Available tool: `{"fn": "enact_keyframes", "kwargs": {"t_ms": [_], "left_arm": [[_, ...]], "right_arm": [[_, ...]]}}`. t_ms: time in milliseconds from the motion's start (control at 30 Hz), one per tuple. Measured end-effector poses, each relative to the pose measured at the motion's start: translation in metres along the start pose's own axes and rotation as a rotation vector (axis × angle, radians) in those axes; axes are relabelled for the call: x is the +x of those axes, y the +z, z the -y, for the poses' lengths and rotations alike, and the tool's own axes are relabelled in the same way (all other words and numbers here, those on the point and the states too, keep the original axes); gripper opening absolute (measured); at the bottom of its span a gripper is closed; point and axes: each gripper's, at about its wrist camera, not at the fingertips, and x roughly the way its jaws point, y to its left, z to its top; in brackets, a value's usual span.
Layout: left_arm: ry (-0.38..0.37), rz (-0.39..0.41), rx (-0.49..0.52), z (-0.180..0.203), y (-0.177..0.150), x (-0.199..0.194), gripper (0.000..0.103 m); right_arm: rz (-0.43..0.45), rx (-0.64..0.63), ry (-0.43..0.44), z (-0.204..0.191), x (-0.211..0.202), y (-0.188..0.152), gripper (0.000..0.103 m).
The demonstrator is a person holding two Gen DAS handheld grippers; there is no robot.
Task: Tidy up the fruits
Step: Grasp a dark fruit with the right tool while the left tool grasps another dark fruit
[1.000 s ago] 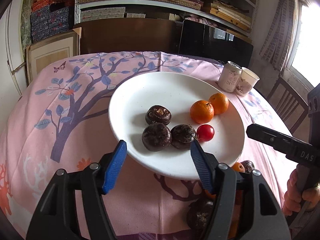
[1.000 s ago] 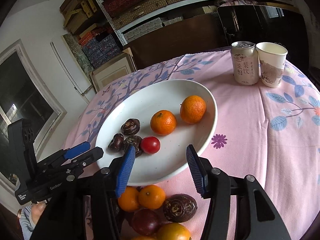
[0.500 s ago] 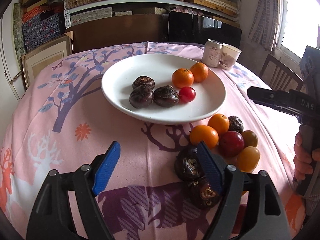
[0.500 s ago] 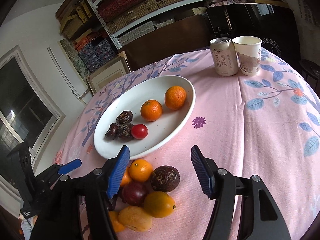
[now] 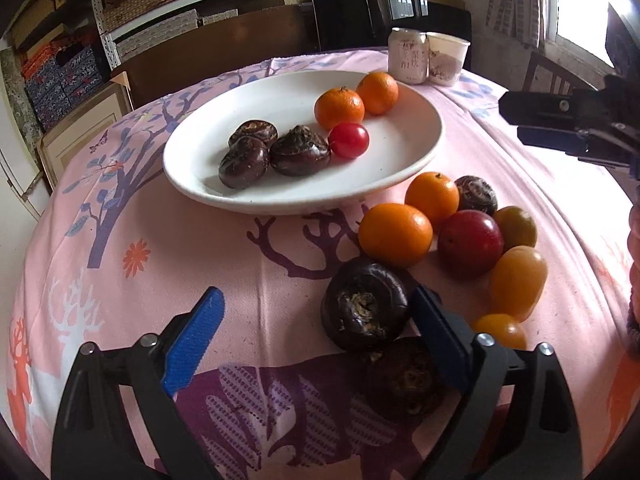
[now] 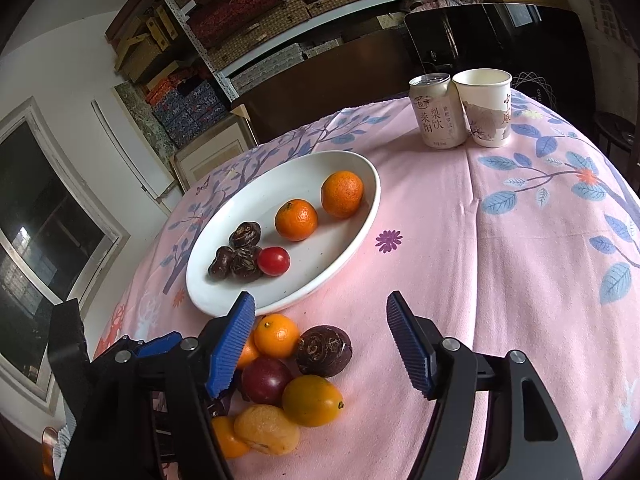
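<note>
A white plate holds three dark water chestnuts, two mandarins and a red cherry tomato. On the cloth in front of it lies a pile of loose fruit: mandarins, a red plum, yellow fruits and dark chestnuts. My left gripper hangs low over the near end of the pile, its jaws opening wide. One dark chestnut sits between them, close to the right finger, ungripped. My right gripper hovers above the pile, jaws opening, above another chestnut.
A drink can and a paper cup stand at the table's far right. The pink patterned tablecloth covers a round table. A wooden chair stands beyond the right edge, and shelves of boxes line the back wall.
Both grippers have drawn back from over the plate to the loose pile near the table's front edge. Both sets of jaws stand wider than before, the left much wider.
</note>
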Motion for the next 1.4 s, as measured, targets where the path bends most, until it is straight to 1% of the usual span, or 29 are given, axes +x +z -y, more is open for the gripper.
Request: {"fn": "enact_keyframes", "kwargs": {"t_ms": [33, 67, 133, 167, 233, 267, 367, 400, 500, 567, 633, 767, 833, 933, 1033, 1100, 1233, 1300, 1400], "left_arm": [[0.007, 0.001, -0.007, -0.004, 0.001, 0.000, 0.096], [0.036, 0.002, -0.010, -0.008, 0.000, -0.001, 0.096], [0.115, -0.001, -0.023, -0.019, 0.000, 0.000, 0.097], [0.116, -0.012, -0.047, -0.027, 0.000, 0.002, 0.097], [0.073, -0.029, -0.101, -0.040, -0.001, 0.003, 0.097], [0.063, -0.032, -0.110, -0.042, -0.001, 0.004, 0.097], [0.079, -0.045, -0.076, -0.036, -0.002, 0.007, 0.095], [0.077, -0.039, -0.074, -0.036, -0.002, 0.006, 0.095], [0.061, -0.053, -0.094, -0.039, -0.002, 0.009, 0.097], [0.040, -0.069, -0.120, -0.043, -0.003, 0.011, 0.099], [0.017, -0.078, -0.144, -0.047, -0.003, 0.013, 0.099], [0.021, -0.079, -0.144, -0.046, -0.005, 0.014, 0.099], [0.020, -0.079, -0.144, -0.046, -0.005, 0.014, 0.099], [0.020, -0.079, -0.144, -0.046, -0.005, 0.014, 0.099], [0.020, -0.079, -0.144, -0.046, -0.004, 0.014, 0.099], [0.020, -0.079, -0.145, -0.046, -0.004, 0.014, 0.099], [0.020, -0.078, -0.144, -0.046, -0.004, 0.014, 0.099], [0.020, -0.078, -0.144, -0.046, -0.004, 0.014, 0.099], [0.023, -0.074, -0.144, -0.046, -0.005, 0.014, 0.099]], "right_arm": [[-0.001, 0.000, -0.002, -0.001, 0.000, 0.000, 0.069], [-0.003, 0.001, -0.004, 0.000, 0.000, 0.000, 0.069], [-0.004, 0.006, -0.007, 0.001, 0.001, 0.000, 0.069], [-0.004, 0.009, -0.008, 0.002, 0.001, 0.000, 0.069], [-0.005, 0.010, -0.006, 0.002, 0.001, 0.000, 0.069], [-0.009, 0.006, -0.005, 0.001, 0.001, -0.001, 0.069], [-0.039, -0.022, -0.005, -0.003, 0.005, -0.004, 0.069], [-0.055, -0.032, -0.004, -0.005, 0.007, -0.006, 0.069], [-0.103, -0.046, 0.008, -0.007, 0.016, -0.010, 0.069], [-0.119, -0.036, 0.009, -0.005, 0.019, -0.010, 0.064], [-0.128, -0.016, 0.002, 0.000, 0.022, -0.010, 0.062], [-0.167, 0.008, -0.002, 0.006, 0.031, -0.013, 0.049], [-0.192, -0.002, -0.006, 0.005, 0.037, -0.015, 0.047], [-0.219, -0.009, -0.004, 0.002, 0.046, -0.018, 0.047], [-0.205, -0.050, -0.032, -0.005, 0.049, -0.019, 0.047], [-0.201, -0.079, -0.033, -0.010, 0.050, -0.021, 0.039], [-0.192, -0.174, -0.065, -0.022, 0.047, -0.025, 0.038], [-0.189, -0.193, -0.084, -0.022, 0.044, -0.024, 0.038], [-0.150, -0.187, -0.171, -0.011, 0.037, -0.018, 0.038]]}}
